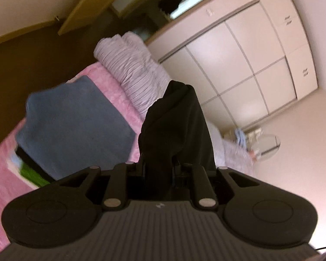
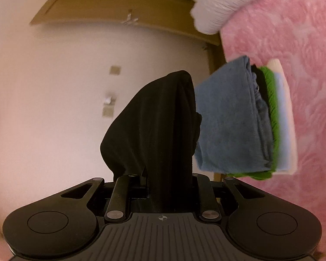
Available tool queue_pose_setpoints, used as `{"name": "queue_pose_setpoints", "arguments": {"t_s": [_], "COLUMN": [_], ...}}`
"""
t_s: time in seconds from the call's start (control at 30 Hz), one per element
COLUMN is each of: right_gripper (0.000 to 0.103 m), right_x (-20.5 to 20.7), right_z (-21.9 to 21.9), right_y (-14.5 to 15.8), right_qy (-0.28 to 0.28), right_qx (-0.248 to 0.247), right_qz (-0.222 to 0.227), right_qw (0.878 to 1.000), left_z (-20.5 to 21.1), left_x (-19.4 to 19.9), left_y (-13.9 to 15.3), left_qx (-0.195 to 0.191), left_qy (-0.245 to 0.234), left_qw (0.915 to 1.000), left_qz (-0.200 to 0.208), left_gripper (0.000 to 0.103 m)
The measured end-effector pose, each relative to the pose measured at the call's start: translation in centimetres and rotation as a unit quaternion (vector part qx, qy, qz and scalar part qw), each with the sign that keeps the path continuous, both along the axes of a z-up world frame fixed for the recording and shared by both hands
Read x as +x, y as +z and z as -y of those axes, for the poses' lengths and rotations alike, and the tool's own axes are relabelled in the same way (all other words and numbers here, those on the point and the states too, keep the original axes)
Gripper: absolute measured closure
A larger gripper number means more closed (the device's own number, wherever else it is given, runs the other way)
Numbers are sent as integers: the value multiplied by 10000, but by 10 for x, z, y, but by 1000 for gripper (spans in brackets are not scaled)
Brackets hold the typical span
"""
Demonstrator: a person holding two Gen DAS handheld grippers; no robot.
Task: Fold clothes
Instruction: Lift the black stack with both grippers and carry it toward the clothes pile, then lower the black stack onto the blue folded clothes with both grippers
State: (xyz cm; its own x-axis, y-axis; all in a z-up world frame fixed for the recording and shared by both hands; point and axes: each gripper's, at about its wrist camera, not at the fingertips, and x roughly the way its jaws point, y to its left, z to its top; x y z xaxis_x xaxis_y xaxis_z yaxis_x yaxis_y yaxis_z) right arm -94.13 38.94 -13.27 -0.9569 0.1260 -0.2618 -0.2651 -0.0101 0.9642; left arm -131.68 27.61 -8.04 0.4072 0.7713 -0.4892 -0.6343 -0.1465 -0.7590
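Both grippers are pinching the same dark cloth: in the left wrist view the left gripper (image 1: 160, 169) is pressed together on a black garment (image 1: 173, 126) that rises straight ahead of its fingers, and in the right wrist view the right gripper (image 2: 163, 180) clamps a bunched fold of it, which stands up ahead of it like a hood. The garment appears lifted clear of the pink bed cover (image 2: 282, 32), which lies to the right of the right gripper and to the left of the left one. A stack of folded clothes (image 2: 234, 119), blue on top with black, green, pale blue and white edges beneath, sits on that cover just right of the held cloth in the right view. A ribbed lilac quilt (image 1: 132, 65) is rolled up farther ahead of the left gripper, and white wardrobe doors (image 1: 239, 61) stand to its right. To do this step well, I judge the two grips should be drawn apart until the cloth hangs flat and untwisted, with both held at the same height, before it is lowered onto bare bed cover beside the stack rather than on it; bunched fabric in the grip risks a crooked crease. No brand, label or legible writing shows anywhere; the gripper bodies carry only a small crosshair mark.
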Motion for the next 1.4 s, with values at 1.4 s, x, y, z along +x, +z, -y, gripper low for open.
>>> {"name": "queue_pose_setpoints", "arguments": {"t_s": [1.4], "right_gripper": [92], "right_x": [-113], "right_z": [-69], "right_y": [-30], "right_qy": [-784], "right_qx": [2030], "right_qz": [2989], "right_qw": [9291], "left_z": [-197], "left_x": [-99], "left_y": [-130], "left_qx": [-831], "left_qy": [-883], "left_qw": [9910], "left_qz": [-563], "left_gripper": [83]}}
